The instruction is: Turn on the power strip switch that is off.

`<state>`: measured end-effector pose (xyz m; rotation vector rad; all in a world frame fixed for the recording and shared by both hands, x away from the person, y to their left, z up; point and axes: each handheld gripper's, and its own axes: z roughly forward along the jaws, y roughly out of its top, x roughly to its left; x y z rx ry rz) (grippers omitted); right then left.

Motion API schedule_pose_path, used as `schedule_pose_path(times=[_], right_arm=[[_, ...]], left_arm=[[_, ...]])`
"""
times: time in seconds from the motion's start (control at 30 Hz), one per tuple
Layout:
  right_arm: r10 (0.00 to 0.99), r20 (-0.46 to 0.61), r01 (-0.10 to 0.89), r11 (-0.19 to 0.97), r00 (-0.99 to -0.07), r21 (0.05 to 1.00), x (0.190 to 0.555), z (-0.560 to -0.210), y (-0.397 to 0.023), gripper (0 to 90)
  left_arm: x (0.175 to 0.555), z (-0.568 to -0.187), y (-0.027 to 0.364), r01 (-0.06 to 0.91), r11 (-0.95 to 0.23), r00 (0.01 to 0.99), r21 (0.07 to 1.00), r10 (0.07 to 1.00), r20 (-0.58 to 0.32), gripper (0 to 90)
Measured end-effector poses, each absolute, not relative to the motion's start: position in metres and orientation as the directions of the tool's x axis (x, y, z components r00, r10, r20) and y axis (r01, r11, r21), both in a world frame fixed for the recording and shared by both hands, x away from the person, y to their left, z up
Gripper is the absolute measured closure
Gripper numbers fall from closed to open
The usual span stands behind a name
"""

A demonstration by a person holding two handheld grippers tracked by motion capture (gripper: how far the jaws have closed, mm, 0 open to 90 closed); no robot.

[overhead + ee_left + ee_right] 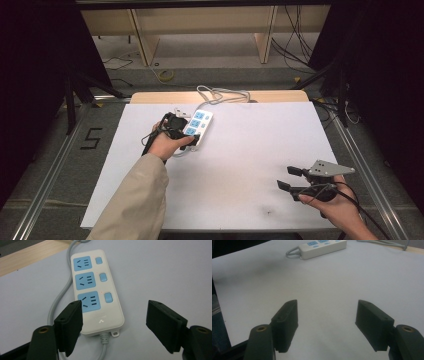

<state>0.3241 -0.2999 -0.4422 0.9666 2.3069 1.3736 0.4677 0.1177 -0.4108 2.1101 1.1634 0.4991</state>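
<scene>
A white power strip (198,125) with three blue sockets and three blue switches lies at the far left of the white tabletop (240,165). Its grey cable (220,94) loops off the far edge. My left gripper (192,137) hovers at the strip's near end. In the left gripper view the power strip (97,292) lies flat below my left gripper (114,312), whose jaws stand wide apart with no pad touching it. My right gripper (286,178) rests open near the front right, nothing between its fingers. From there the power strip (322,247) lies far beyond my right gripper (327,307).
A wooden strip (150,96) borders the table's far edge. Beyond it stand a wooden shelf frame (145,40) and loose floor cables (295,45). A black "5" mark (91,138) is on the floor at the left. Metal rails run along both sides.
</scene>
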Motion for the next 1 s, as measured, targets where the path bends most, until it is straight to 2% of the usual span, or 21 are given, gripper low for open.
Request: schedule_pose_path(times=[0.4,1.0], right_arm=[[0.672,0.092,0.399,0.318,-0.735,0.86,0.325,-0.443,-0.3,34.7],[0.674,0.094,0.402,0.318,-0.733,0.859,0.325,-0.443,-0.299,34.7]], left_arm=[[0.423,-0.419,0.136,0.54,-0.38,0.549,0.751,0.835,0.027,29.3],[0.359,-0.451,0.145,0.489,-0.378,0.56,0.786,0.827,0.049,28.9]])
